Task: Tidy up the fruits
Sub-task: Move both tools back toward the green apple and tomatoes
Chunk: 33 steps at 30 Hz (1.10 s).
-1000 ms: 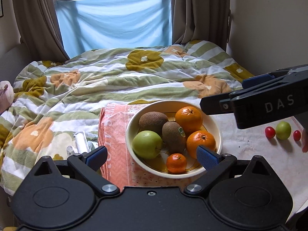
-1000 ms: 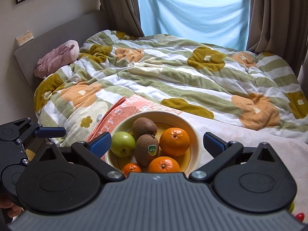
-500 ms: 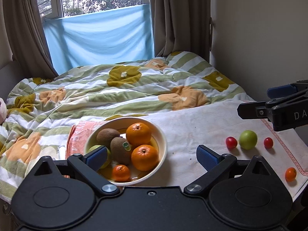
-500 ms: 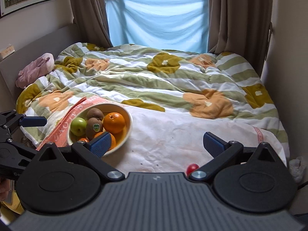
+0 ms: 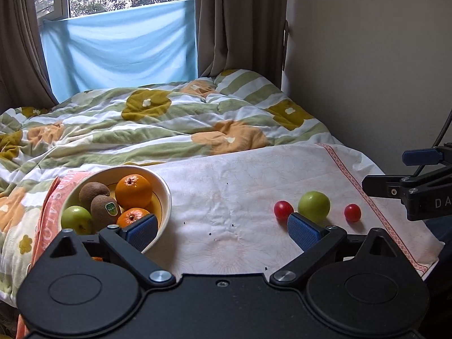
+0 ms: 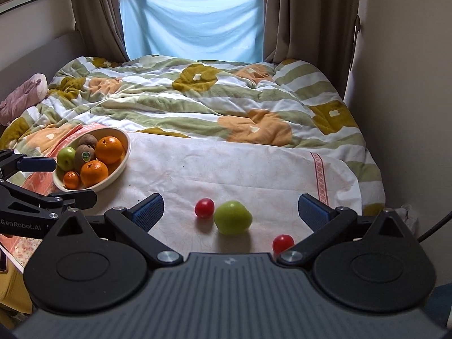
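Observation:
A cream bowl [image 5: 166, 195] [image 6: 124, 158] on the left of a white cloth holds two kiwis, two oranges, a green apple [image 5: 75, 219] and a small mandarin [image 6: 70, 180]. A loose green apple [image 5: 314, 205] [image 6: 232, 217] lies on the cloth between two small red fruits [image 5: 283, 210] [image 5: 352, 212]. My left gripper [image 5: 223, 230] is open and empty, between the bowl and the loose fruit. My right gripper [image 6: 230, 212] is open and empty, with the loose green apple just ahead between its fingers. Each gripper shows at the edge of the other's view.
The white cloth [image 5: 240, 180] lies over a bed with a flowered quilt [image 6: 197, 96]. A wall [image 5: 367, 56] stands close on the right. A pink stuffed toy [image 6: 24, 97] lies far left. Curtains and a blue sheet cover the window behind.
Both grippers have swung right and pulled back from the bowl; the loose green apple and red fruits have come into view in front of the right gripper. Both stay open.

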Available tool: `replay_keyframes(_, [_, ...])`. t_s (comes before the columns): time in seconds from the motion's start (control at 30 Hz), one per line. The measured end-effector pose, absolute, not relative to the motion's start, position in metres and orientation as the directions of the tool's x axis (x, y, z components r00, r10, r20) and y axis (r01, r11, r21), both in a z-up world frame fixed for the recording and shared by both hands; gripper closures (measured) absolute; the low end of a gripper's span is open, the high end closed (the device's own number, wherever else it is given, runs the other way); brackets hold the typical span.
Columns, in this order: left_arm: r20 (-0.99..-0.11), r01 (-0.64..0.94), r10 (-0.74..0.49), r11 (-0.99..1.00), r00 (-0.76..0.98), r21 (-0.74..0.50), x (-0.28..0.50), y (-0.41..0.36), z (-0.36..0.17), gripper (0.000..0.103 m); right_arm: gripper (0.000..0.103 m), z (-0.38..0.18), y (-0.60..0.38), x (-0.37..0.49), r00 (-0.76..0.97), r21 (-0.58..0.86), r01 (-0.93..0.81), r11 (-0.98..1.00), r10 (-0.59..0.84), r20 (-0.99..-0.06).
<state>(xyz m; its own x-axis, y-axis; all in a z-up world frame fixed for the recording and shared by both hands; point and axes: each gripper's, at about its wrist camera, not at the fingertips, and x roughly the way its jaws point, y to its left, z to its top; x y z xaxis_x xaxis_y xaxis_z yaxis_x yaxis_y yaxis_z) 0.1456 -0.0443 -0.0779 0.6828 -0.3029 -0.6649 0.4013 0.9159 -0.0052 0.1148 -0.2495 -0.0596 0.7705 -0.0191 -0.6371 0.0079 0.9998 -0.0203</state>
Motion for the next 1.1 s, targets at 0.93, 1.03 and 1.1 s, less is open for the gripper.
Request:
replay_keyframes(0.93, [-0.588,0.211,-0.104,0.971,0.802,0.116,0.092,0.008,-0.058,0.003,0.000,-0.054,-0.207,0.096,0.813,0.048,-0.108,0.993,0.116,-0.571])
replay_keyframes(1.03, [-0.577,0.266,-0.155,0.957,0.802,0.113,0.093,-0.011,-0.056,0.003,0.000,-0.052,-0.221,0.093,0.819,0.054,-0.072,0.996,0.090,-0.567])
replay_keyframes(1.1, [-0.572,0.316,-0.192,0.940,0.797,0.124,0.098,-0.030,-0.058,0.003,0.000,-0.053,-0.234,0.090,0.822,0.061,-0.039,0.997,0.067,-0.566])
